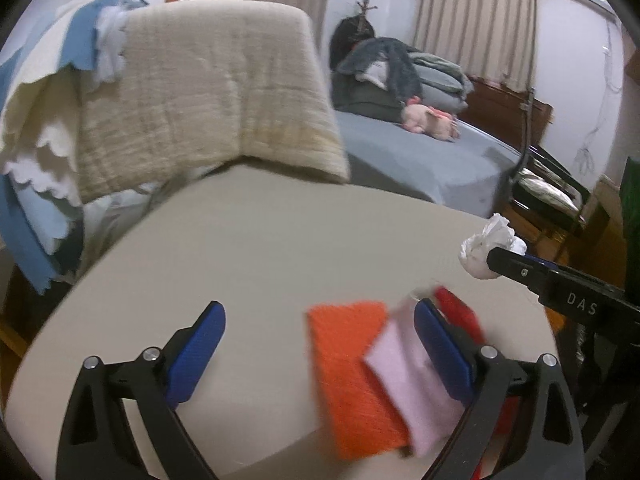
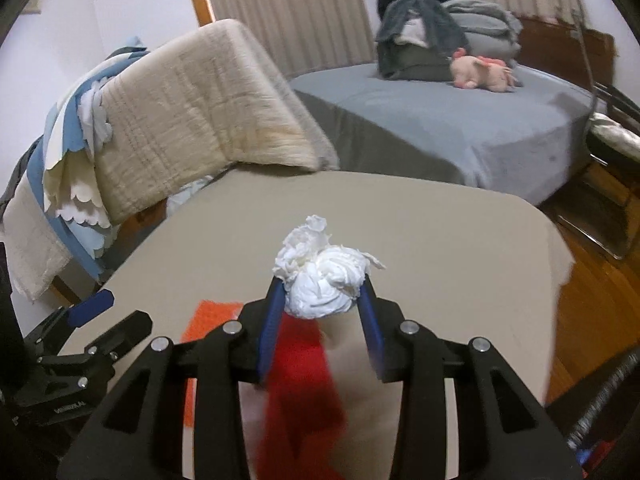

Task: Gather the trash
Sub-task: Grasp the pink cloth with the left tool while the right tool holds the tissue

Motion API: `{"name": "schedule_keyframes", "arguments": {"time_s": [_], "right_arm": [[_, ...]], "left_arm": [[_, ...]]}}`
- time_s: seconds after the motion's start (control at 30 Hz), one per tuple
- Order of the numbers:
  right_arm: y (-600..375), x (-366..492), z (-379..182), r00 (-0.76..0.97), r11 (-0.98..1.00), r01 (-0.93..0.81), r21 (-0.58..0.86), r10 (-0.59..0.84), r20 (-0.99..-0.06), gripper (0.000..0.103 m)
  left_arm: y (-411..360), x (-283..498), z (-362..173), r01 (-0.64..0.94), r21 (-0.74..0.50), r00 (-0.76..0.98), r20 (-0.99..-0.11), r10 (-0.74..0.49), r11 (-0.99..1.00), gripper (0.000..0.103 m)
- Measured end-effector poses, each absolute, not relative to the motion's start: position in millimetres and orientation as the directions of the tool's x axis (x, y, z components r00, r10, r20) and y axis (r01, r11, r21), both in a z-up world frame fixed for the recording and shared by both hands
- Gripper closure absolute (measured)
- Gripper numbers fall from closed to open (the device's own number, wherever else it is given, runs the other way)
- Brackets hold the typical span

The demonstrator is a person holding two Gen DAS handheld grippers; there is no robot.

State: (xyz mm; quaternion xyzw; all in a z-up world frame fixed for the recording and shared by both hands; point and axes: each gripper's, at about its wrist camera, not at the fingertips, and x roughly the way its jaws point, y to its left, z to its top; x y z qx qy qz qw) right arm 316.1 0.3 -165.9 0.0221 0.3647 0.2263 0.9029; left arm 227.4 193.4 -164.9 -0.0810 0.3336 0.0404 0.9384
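Observation:
My right gripper (image 2: pixel 322 286) is shut on a crumpled white tissue ball (image 2: pixel 324 272) and holds it above the beige table (image 2: pixel 440 232). The tissue (image 1: pixel 486 246) and the right gripper (image 1: pixel 494 258) also show at the right of the left wrist view. My left gripper (image 1: pixel 320 316) is open and empty, low over the table (image 1: pixel 260 240). An orange cloth (image 1: pixel 352 372), a pink cloth (image 1: pixel 412 384) and a red cloth (image 1: pixel 460 312) lie overlapped on the table between and past its fingers. The red cloth (image 2: pixel 300 384) lies under my right gripper.
A chair draped with a beige quilt (image 1: pixel 208 96) and blue and white sheets (image 1: pixel 36 152) stands behind the table. A grey bed (image 1: pixel 420 148) with folded clothes and a pink plush toy (image 1: pixel 430 120) is beyond. Wooden floor (image 2: pixel 580 300) lies to the right.

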Motion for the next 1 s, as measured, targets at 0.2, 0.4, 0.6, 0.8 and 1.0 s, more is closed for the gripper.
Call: {"name": "schedule_keyframes", "arguments": {"time_s": [0.2, 0.4, 0.6, 0.8, 1.0], "right_arm": [[-30, 298, -176, 0.640, 0.918, -0.352, 0.182, 0.378, -0.669, 0.067], [-45, 291, -187, 0.630, 0.925, -0.332, 0.186, 0.364, -0.686, 0.067], [-53, 289, -190, 0.629, 0.927, -0.320, 0.195, 0.362, -0.688, 0.067], [-60, 286, -190, 0.628, 0.928, -0.311, 0.204, 0.362, -0.689, 0.067], [-59, 280, -179, 0.642, 0.924, -0.321, 0.207, 0.373, -0.670, 0.067]], "left_arm": [[158, 234, -184, -0.061, -0.124, 0.740, -0.671, -0.039, 0.990, 0.015], [141, 245, -195, -0.034, -0.136, 0.721, -0.690, -0.070, 0.990, 0.021], [133, 258, -210, 0.015, -0.158, 0.677, -0.725, -0.126, 0.987, 0.056], [131, 257, -207, 0.043, -0.146, 0.679, -0.722, -0.136, 0.988, 0.095], [133, 243, -183, 0.040, -0.168, 0.728, -0.671, -0.144, 0.985, 0.098]]}}
